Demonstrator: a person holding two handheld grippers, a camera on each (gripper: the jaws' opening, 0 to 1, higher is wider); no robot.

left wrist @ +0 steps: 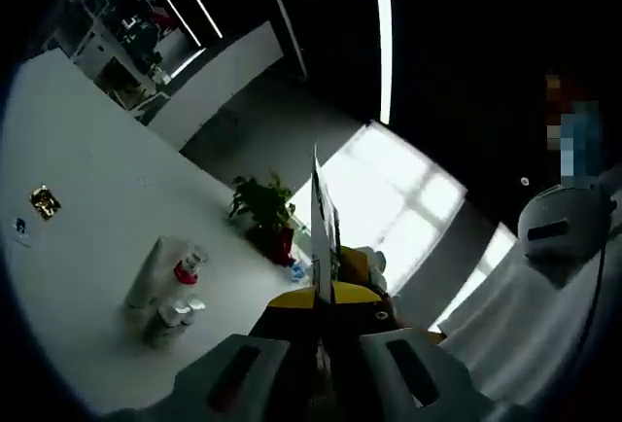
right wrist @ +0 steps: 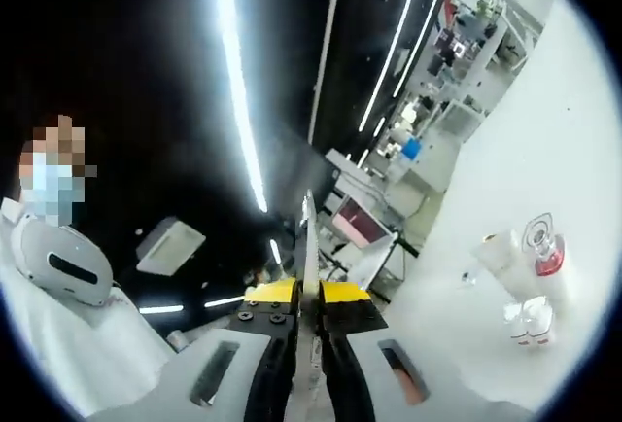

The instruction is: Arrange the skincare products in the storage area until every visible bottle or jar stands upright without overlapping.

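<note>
Closest to the lens in the left gripper view, the left gripper (left wrist: 326, 291) rises from the bottom edge with its jaws pressed together on a thin white card (left wrist: 322, 223) that stands up between the yellow-tipped ends. At the bottom of the right gripper view, the right gripper (right wrist: 308, 291) has its jaws nearly touching, with a thin pale edge in the slit; whether it grips anything I cannot tell.

Largest in the scene is the white tabletop (left wrist: 87, 189), which spreads across the left of the left gripper view and down the right side of the right gripper view. A person in white clothing (left wrist: 544, 315) fills the lower right of the left gripper view. A potted plant (left wrist: 264, 210) in a red pot stands mid-frame on the tabletop's far edge.

Smaller still are the skincare products (left wrist: 173, 291): a pale tube, a clear bottle with a red band and small white-capped jars, clustered at lower left of the left gripper view, and at right in the right gripper view (right wrist: 530, 281).

Both grippers are well apart from the cluster, so arranging looks not yet begun; next, a gripper must descend to the products with jaws free. No label is legible.
</note>
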